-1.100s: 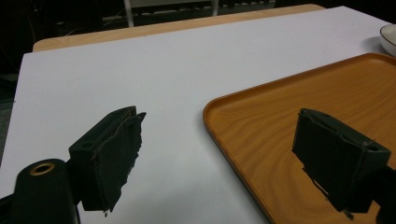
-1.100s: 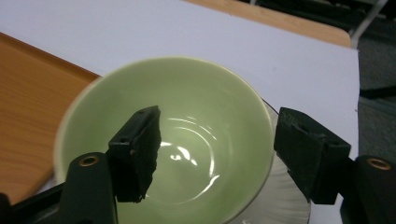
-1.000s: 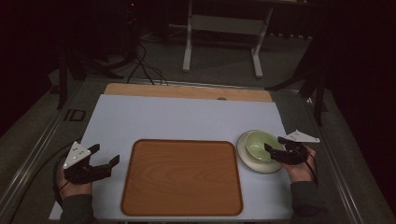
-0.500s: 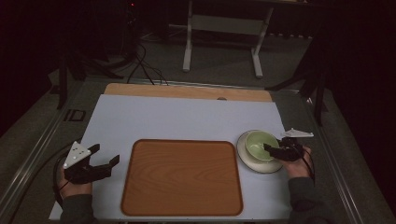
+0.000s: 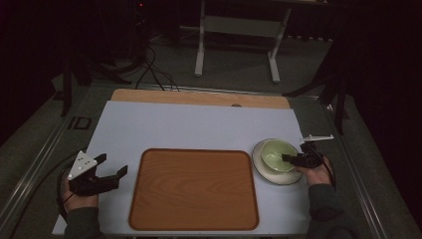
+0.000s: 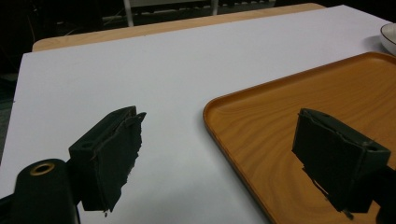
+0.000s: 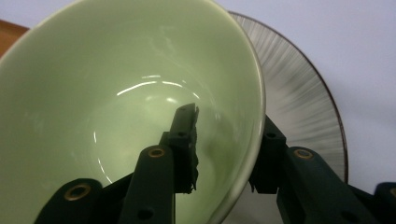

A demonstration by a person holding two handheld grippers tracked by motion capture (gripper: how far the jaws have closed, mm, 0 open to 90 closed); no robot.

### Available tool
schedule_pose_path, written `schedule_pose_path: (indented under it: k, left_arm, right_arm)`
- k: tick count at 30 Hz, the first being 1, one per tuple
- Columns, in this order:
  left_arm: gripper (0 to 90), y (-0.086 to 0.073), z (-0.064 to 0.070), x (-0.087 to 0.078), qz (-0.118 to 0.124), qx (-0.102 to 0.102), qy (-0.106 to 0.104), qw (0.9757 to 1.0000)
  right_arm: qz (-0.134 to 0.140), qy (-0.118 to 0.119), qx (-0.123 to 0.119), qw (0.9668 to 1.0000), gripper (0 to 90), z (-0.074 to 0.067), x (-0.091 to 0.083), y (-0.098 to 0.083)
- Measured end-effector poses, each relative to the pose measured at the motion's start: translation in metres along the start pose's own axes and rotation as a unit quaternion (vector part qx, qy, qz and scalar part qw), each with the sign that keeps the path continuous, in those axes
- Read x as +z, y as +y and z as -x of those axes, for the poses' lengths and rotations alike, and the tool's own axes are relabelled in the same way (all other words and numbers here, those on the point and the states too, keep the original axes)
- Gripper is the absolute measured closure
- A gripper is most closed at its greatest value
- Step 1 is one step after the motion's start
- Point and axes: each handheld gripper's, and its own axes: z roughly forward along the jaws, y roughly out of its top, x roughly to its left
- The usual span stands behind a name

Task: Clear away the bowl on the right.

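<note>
Two jaws of the right gripper [image 7: 224, 154] have just been closing, straddling the green bowl's [image 7: 116, 93] rim, bowl still sitting on its plate [image 7: 303, 93]; lifting remains. Left gripper [image 6: 233, 158] is waiting, released, over the tray [image 6: 289, 107] edge.

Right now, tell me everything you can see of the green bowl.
The green bowl is pale, glossy and looks ceramic, round and empty. It sits upright on a white plate with a dark rim, right of the wooden tray. The right gripper straddles its near wall, one of its fingers inside and the other outside; the jaws have just been closing, with a gap visible at the inner one.
</note>
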Motion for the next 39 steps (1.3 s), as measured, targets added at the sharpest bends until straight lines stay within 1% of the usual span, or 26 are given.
schedule_pose_path:
  k: [1, 4, 8, 9, 12, 16, 18, 23, 25, 28, 32, 38, 39]
  left_arm:
    - [15.3, 0.0, 0.0, 0.0, 0.0, 0.0, 0.0, 1.0]
    - [15.3, 0.0, 0.0, 0.0, 0.001, -0.001, 0.0, 1.0]
    - [15.2, 0.0, 0.0, 0.0, 0.001, 0.0, 0.0, 1.0]
    - [15.2, 0.0, 0.0, 0.0, 0.001, 0.0, 0.0, 1.0]
    - [15.2, 0.0, 0.0, 0.0, 0.001, 0.0, 0.0, 1.0]
    - [15.2, 0.0, 0.0, 0.0, 0.001, 0.0, 0.0, 1.0]
    - [15.2, 0.0, 0.0, 0.0, 0.0, 0.001, 0.0, 1.0]
    - [15.2, 0.0, 0.0, 0.0, 0.0, 0.0, 0.0, 1.0]
    - [15.2, 0.0, 0.0, 0.0, 0.0, 0.001, 0.001, 1.0]
    - [15.2, 0.0, 0.0, 0.001, 0.0, 0.002, 0.0, 1.0]
    - [15.2, 0.0, 0.0, 0.001, 0.0, 0.002, 0.0, 1.0]
    - [15.2, 0.0, 0.0, 0.001, 0.0, 0.001, 0.001, 1.0]
    - [15.3, 0.0, 0.0, 0.001, 0.0, 0.002, 0.001, 1.0]
  right_arm:
    - [-0.005, 0.001, 0.002, 1.0, 69.8, 0.0, 0.0, 0.001]
    - [-0.012, 0.005, 0.016, 0.9998, 76.3, 0.002, 0.0, 0.002]
    - [-0.018, -0.005, 0.016, 0.9997, 82.5, 0.0, 0.0, 0.003]
    - [-0.017, -0.001, 0.018, 0.9997, 82.8, 0.0, 0.0, 0.003]
    - [-0.015, -0.009, 0.006, 0.9998, 83.2, -0.003, -0.002, 0.003]
    - [-0.002, -0.012, -0.007, 0.9999, 83.6, -0.008, -0.006, 0.003]
    - [0.0, -0.012, -0.009, 0.9999, 83.7, -0.01, -0.007, 0.003]
    - [0.018, -0.019, -0.031, 0.9992, 83.4, -0.017, -0.015, 0.004]
    - [0.021, -0.024, -0.044, 0.9985, 83.3, -0.02, -0.017, 0.004]
    - [0.023, -0.033, -0.057, 0.9976, 83.3, -0.025, -0.02, 0.005]
    - [0.026, -0.033, -0.064, 0.9971, 83.2, -0.028, -0.02, 0.006]
    - [0.047, -0.023, -0.057, 0.997, 83.2, -0.03, -0.028, 0.008]
    - [0.05, -0.022, -0.059, 0.9968, 83.2, -0.03, -0.03, 0.009]
